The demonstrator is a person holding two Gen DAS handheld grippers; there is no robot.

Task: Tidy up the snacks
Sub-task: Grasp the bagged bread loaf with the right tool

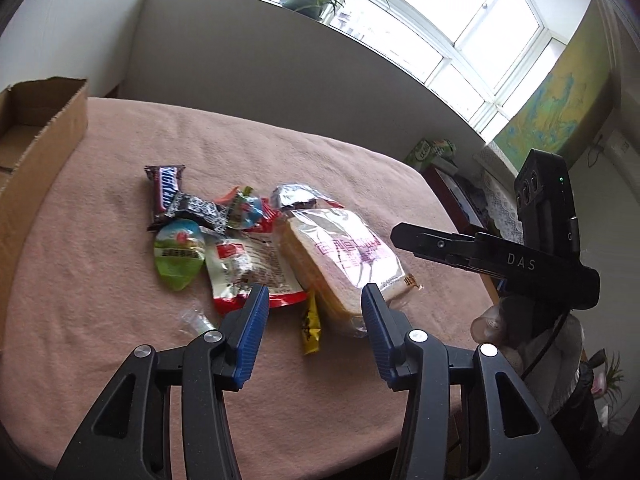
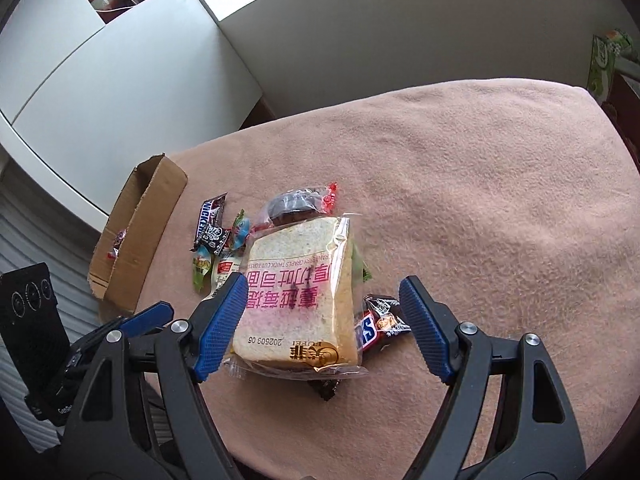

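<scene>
Both claws are hanging released over the pink-blanketed surface (image 2: 480, 168), gripping nothing. Left claw (image 1: 316, 308) is hovering near the snack pile; right claw (image 2: 324, 296) is straddling the bagged toast (image 2: 296, 292). Only the right view is showing the Snickers bar (image 2: 374, 330) behind the toast, with the cardboard box (image 2: 136, 236) far left.

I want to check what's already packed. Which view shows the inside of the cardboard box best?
The right wrist view: the cardboard box lies open toward the camera, a wrapper showing inside. The left wrist view crops the cardboard box at the frame edge, showing mostly its wall.
</scene>
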